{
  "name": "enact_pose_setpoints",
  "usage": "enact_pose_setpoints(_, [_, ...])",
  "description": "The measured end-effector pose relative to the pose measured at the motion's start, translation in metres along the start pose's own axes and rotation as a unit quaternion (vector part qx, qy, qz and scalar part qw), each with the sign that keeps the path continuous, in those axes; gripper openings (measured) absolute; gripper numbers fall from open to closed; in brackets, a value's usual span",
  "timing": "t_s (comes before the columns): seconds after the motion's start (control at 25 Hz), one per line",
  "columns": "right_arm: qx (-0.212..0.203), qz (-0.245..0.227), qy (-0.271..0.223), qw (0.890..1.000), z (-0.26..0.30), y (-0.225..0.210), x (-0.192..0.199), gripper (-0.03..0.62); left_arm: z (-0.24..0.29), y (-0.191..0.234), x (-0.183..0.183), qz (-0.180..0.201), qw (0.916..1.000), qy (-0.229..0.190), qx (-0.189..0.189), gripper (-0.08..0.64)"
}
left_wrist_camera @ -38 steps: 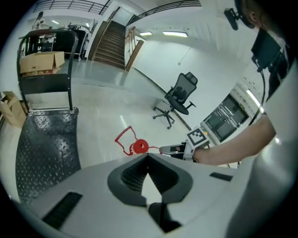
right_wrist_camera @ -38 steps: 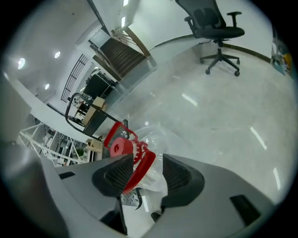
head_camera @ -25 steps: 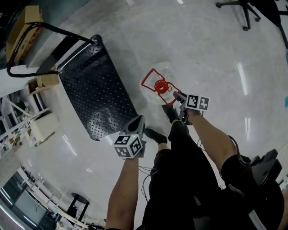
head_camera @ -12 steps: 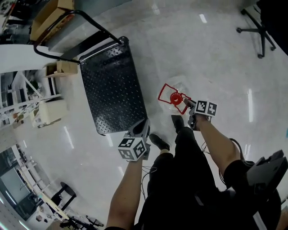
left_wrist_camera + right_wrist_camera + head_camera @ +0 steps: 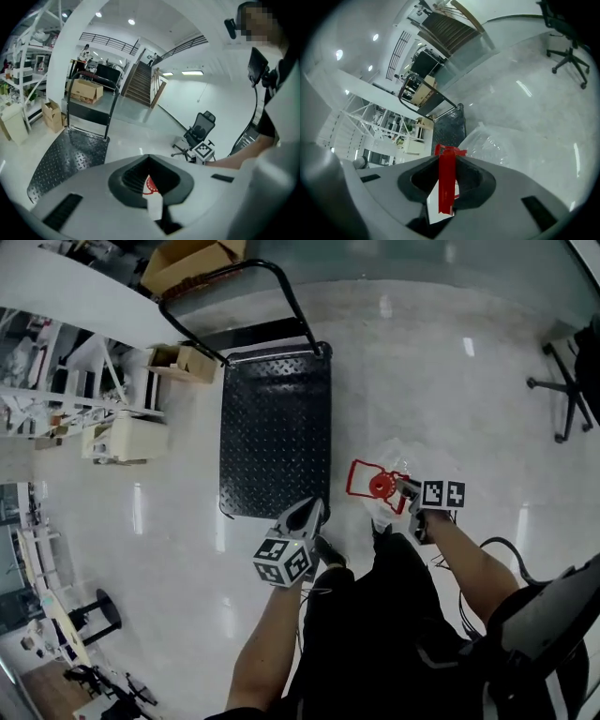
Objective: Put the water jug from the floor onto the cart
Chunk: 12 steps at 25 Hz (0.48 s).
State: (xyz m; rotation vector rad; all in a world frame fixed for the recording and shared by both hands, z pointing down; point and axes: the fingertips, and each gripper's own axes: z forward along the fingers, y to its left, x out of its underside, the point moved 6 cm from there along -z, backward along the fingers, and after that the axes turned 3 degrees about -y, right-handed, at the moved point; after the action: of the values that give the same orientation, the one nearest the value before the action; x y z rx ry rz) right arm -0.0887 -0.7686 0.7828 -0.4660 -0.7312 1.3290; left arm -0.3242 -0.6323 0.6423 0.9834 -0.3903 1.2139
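Red plastic strap of a carry handle [image 5: 446, 178] pinched by the right gripper [image 5: 405, 488], jaws clamped on that thin strip. Places the water jug [image 5: 397, 461] just off the near right corner of the cart [image 5: 277, 427], not yet over the black tread-plate deck. Seems to hang clear of the floor, though hard to confirm.

Likely handles heavy if full, sloshing and swinging under the single handle. Looks thin-walled, clear and smooth, so apt to dent and poor to squeeze. Best taken by the handle close to the cap, with support under the base if the load sways.

Shows the right forearm stretched forward, the gripper angled downward over the jug. Sets the left gripper [image 5: 312, 509] at the cart's near edge, tilted down toward the deck, jaws apart with nothing between them.
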Motion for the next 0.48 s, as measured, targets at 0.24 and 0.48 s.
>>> enact_pose_setpoints(0.24, [-0.039,-0.066,0.023,0.997,0.006,0.107,0.001,0.091,-0.077,0.029,-0.020,-0.012,0.9971,-0.072,-0.023,0.000])
enact_pose_setpoints(0.48, [-0.083,-0.112,0.039,0.989,0.048,0.225,0.033,0.091,-0.175,0.075,-0.012,-0.023,0.9907,-0.122,-0.055,0.001])
